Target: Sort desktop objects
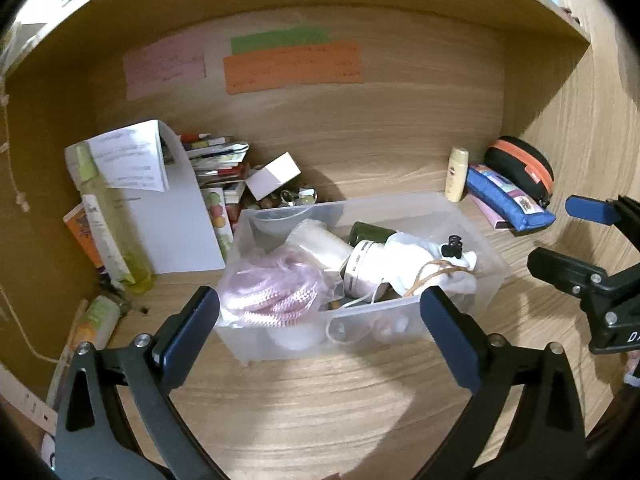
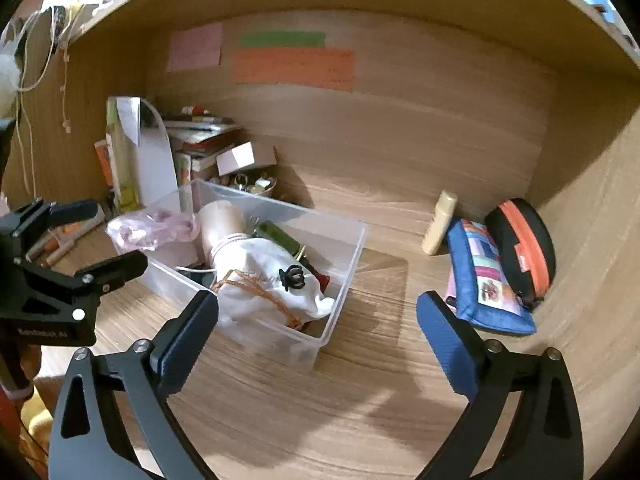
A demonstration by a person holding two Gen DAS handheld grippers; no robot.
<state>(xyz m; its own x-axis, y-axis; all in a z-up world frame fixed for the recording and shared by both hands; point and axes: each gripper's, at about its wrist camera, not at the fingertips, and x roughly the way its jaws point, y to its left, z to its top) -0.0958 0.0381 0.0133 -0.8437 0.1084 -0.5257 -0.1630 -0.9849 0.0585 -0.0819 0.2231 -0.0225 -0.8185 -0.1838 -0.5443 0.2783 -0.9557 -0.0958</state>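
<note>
My left gripper (image 1: 320, 328): jaws wide apart, nothing between them, hovering just short of the bin (image 1: 472, 216). My right gripper (image 2: 318, 332): jaws likewise spread and empty, bin at its 11 o'clock. Bin on desk (image 1: 320, 400), holding pink rope (image 1: 276, 292), white bag (image 2: 272, 292), black clip (image 2: 294, 277). At my left gripper's 2 o'clock: cream bottle (image 1: 457, 174), blue pouch (image 1: 508, 200), black case (image 1: 520, 170). At 10 o'clock: papers (image 1: 168, 208), books (image 1: 218, 160).

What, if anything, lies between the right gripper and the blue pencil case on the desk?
Nothing visible. The right gripper is open and empty, and only bare desk separates it from the blue pencil case. The clear bin sits off to the left.
</note>
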